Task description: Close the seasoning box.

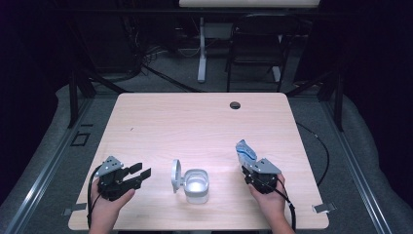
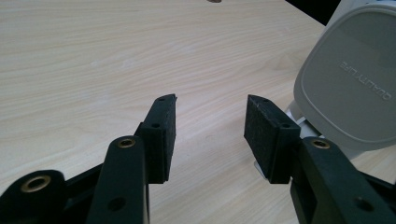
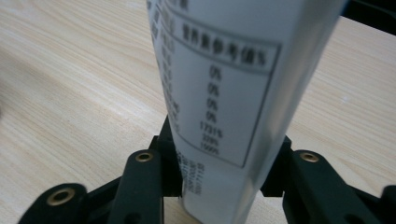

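We note the right gripper point(image 1: 253, 168) at the table's point(image 1: 195, 122) near right, its jaws clamped around a white packet point(image 3: 219, 93) with blue top and a printed table of black percent figures; it stands upright. The left gripper point(image 2: 210, 126) stands spread, pinching nothing, just beside the grey container point(image 1: 196, 185), whose lid point(image 2: 350, 88) is open.
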A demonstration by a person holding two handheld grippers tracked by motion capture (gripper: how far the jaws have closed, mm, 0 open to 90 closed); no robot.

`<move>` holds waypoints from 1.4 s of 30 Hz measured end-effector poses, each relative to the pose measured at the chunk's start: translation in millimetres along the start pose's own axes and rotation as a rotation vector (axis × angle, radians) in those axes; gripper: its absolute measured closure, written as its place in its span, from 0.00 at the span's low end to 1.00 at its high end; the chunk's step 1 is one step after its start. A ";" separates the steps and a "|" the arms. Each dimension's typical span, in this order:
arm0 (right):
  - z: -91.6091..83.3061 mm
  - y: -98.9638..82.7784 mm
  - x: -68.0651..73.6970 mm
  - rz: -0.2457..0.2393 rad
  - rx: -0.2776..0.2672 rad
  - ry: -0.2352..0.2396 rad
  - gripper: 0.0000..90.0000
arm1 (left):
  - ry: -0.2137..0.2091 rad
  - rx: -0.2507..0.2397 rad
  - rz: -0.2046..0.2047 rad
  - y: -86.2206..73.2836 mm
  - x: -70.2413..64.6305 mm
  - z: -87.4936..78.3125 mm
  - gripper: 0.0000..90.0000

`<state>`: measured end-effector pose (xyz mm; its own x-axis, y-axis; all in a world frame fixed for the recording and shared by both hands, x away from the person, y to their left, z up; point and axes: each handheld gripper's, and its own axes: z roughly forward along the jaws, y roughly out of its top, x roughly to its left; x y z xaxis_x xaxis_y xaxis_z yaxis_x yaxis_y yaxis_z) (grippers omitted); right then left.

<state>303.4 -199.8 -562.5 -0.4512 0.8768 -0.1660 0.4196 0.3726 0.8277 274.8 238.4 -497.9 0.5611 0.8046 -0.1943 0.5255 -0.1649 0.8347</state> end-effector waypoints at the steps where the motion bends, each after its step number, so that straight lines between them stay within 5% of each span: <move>1: -0.6 -0.2 0.0 0.003 -0.004 -0.001 0.66 | -0.002 -0.003 0.000 0.0 -0.8 0.6 0.60; 15: -14.6 -7.3 0.4 0.015 -0.032 0.010 0.53 | -0.041 0.005 0.051 5.3 -18.8 4.1 0.74; 23: -17.9 -12.0 3.6 0.011 -0.033 0.011 0.49 | -0.093 0.033 0.118 8.1 -37.4 11.1 1.00; 42: -32.9 -17.6 5.7 0.025 -0.052 0.032 0.46 | -0.171 0.045 0.145 9.7 -57.5 19.7 1.00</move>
<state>267.6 -211.3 -560.4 -0.4662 0.8753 -0.1282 0.3897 0.3333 0.8585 260.3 179.3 -488.8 0.7311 0.6629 -0.1615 0.4570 -0.3000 0.8374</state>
